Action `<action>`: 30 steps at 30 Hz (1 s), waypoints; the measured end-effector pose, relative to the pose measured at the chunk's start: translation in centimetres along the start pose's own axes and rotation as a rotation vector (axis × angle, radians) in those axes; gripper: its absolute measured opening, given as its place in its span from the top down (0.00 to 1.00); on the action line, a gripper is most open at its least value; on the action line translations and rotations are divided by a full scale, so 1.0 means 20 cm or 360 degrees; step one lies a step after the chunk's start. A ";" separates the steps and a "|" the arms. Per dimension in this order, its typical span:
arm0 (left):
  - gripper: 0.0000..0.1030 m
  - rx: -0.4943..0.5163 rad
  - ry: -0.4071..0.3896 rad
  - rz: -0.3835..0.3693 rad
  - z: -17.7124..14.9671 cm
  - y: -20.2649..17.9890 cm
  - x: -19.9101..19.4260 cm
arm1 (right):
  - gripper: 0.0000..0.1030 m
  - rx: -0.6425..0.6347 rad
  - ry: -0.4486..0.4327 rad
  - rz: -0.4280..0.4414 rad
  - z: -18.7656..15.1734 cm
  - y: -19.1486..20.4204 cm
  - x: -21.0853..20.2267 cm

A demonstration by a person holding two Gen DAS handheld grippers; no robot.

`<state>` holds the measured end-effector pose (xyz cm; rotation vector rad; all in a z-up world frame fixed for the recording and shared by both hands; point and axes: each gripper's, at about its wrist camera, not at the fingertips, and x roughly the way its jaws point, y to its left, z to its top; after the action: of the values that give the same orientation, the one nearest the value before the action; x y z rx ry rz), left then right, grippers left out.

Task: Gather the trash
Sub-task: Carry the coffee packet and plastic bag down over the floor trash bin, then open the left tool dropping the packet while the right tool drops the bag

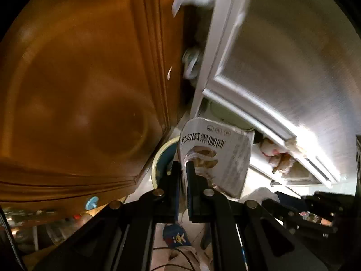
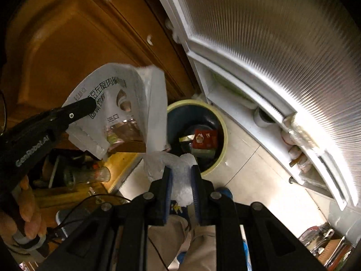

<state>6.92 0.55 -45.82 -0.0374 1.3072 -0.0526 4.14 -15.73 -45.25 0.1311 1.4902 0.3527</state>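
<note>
My left gripper [image 1: 184,169] is shut on a white coffee pouch [image 1: 216,155] with printed Chinese text, held in the air. The same pouch [image 2: 117,110] and the left gripper [image 2: 85,106] show in the right wrist view, left of the bin. My right gripper [image 2: 181,176] is shut on a crumpled white tissue [image 2: 180,169], held just above the near rim of a round bin [image 2: 222,124] with a pale yellow rim. The bin holds a red wrapper [image 2: 204,139] and other trash. In the left wrist view the bin [image 1: 158,158] is partly hidden behind the pouch.
A brown wooden cabinet door [image 1: 79,79] stands at the left. A white frosted-glass door [image 2: 259,45] stands at the right, with small items along its base. The floor [image 2: 248,169] is pale tile. A glass [image 2: 90,174] lies on a low shelf at the left.
</note>
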 end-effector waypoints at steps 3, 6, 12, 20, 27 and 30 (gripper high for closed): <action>0.97 -0.0034 0.0051 -0.0004 0.00 0.01 0.14 | 0.84 0.0007 0.0020 0.0006 0.01 -0.03 0.12; 0.97 -0.0013 0.0068 0.0024 0.00 0.02 0.25 | 0.84 0.0031 0.0025 0.0005 0.02 -0.05 0.19; 0.97 -0.0010 0.0131 0.0063 -0.03 0.04 0.40 | 0.84 0.0068 0.0021 0.0001 0.04 -0.08 0.27; 0.88 0.0062 0.0188 0.0084 -0.04 0.06 0.47 | 0.80 0.0154 0.0060 0.0020 0.10 -0.09 0.37; 0.27 0.0080 0.0226 0.0111 -0.04 0.08 0.46 | 0.54 0.0203 0.0056 -0.0070 0.12 -0.09 0.40; 0.19 0.0093 0.0223 0.0126 -0.04 0.08 0.43 | 0.48 0.0187 0.0040 -0.0084 0.12 -0.08 0.38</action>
<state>8.39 1.72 -54.32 0.0691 1.4455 -0.0265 7.06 -14.60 -52.69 0.1814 1.5367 0.2251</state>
